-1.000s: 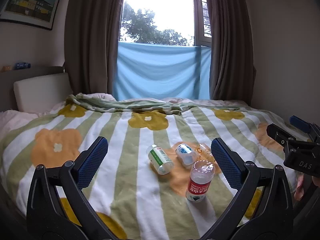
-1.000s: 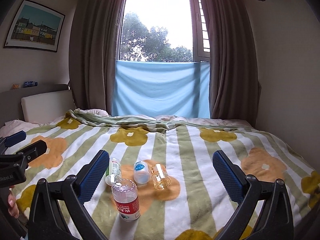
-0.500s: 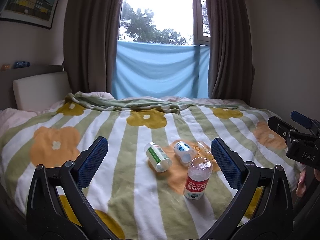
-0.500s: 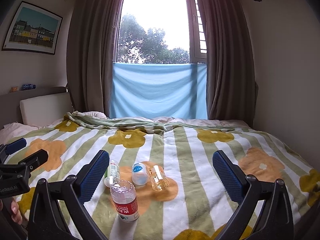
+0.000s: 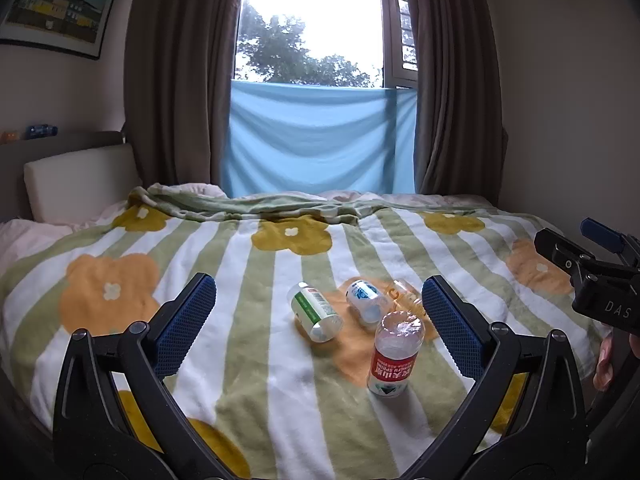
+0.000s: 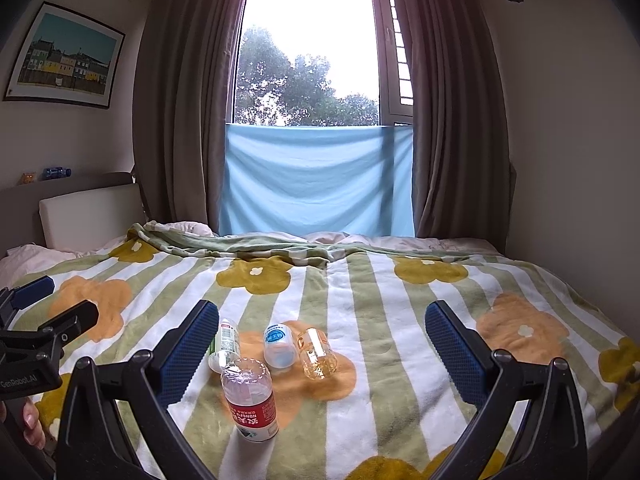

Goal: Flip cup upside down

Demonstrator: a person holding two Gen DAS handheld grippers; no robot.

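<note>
Both the left gripper [image 5: 318,308] and the right gripper [image 6: 322,338] have jaws spread wide, holding nothing. The right wrist view shows the amber cup [image 6: 316,354] lying whole on the blanket [image 6: 380,300]; in the left wrist view a blue pad [image 5: 452,326] half hides it.

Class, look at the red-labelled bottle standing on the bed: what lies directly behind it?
Behind the red-labelled bottle lie three containers on the flowered blanket: a green-labelled one, a blue-labelled one and a clear cup. The blanket hides what is under them.
</note>
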